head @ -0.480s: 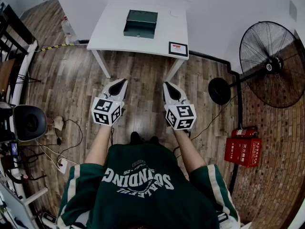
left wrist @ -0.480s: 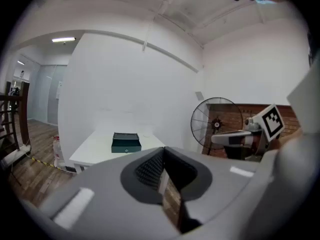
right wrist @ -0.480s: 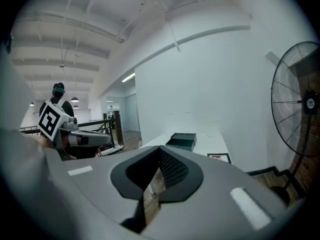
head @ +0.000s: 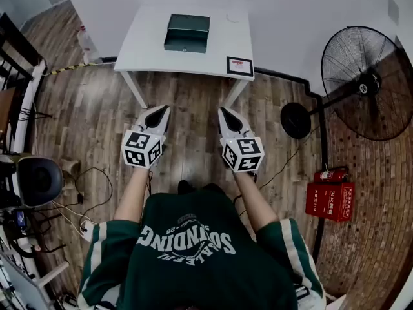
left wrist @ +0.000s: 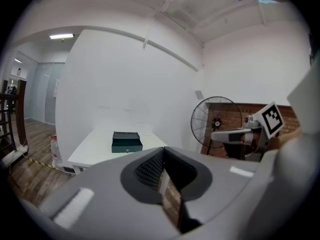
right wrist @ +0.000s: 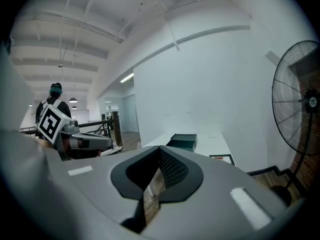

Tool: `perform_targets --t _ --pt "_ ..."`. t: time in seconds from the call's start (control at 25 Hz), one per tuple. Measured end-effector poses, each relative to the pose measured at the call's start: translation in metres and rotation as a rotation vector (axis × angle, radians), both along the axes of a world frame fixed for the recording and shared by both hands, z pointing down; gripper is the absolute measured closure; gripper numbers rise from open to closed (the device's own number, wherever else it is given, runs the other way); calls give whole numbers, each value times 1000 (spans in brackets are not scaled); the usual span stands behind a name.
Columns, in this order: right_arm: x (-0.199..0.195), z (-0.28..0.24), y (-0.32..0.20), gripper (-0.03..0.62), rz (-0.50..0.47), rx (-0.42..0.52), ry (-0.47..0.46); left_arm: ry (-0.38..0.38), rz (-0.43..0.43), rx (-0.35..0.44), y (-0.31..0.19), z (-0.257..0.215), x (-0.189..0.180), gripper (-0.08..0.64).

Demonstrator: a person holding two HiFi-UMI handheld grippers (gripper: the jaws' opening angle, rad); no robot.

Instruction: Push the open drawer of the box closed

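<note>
A dark green box (head: 187, 32) sits on a white table (head: 145, 44) well ahead of me, its front face turned my way. From this distance I cannot tell how far its drawer stands out. The box also shows small in the left gripper view (left wrist: 126, 142) and the right gripper view (right wrist: 182, 142). My left gripper (head: 165, 110) and right gripper (head: 222, 111) hang side by side over the wooden floor, short of the table and far from the box. Both are shut with nothing in them, and only a thin slit shows between each pair of jaws.
A framed card (head: 240, 66) lies at the table's near right corner. A standing fan (head: 364, 82) is at the right, with a red extinguisher box (head: 329, 202) on the floor near it. Cables and a dark chair (head: 39, 179) crowd the left side.
</note>
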State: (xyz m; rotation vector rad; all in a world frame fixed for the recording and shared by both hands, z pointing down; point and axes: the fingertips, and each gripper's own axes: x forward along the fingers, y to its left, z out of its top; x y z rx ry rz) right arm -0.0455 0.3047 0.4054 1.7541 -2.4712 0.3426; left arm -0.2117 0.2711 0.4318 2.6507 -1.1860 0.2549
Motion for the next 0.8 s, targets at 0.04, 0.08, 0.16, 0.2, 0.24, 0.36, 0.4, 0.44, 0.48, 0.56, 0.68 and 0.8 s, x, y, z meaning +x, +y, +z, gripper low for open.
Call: perform_targets --t 0.04,0.08,0.16,0.2,0.24,0.36,0.4,0.44,0.48,0.56,0.68,0.8 --pt "-1 -1 -2 591 3 1 -2 -2 4 1 -3 0 -1 506" --pt "-1 -1 -3 591 7 2 -4 -2 8 2 -5 -1 -1 508" --pt "0 -2 -8 591 19 5 -7 1 14 1 -12 -1 -1 508" --pt "2 -1 -10 591 25 5 -9 3 16 -1 -16 -1 0 506" --pt "4 0 -14 591 30 4 -12 4 19 -2 -20 0 1 506" --pt "8 3 -26 591 37 -3 -18 3 26 -11 -33 4 5 506" --pt "9 4 -31 591 37 -6 -20 3 26 -14 -38 5 6 508" --pt "11 5 -37 591 36 -9 -21 4 25 -17 -43 7 8 506" --pt "13 6 -43 591 34 -11 -22 4 24 -20 -48 8 10 506" --pt "19 9 -57 591 30 -15 -27 3 20 -24 -61 11 14 508" --pt "29 15 -83 591 30 -20 -34 -1 15 -26 -85 16 22 508" --pt "40 21 -116 591 29 -20 -39 -8 5 -31 -117 23 30 506"
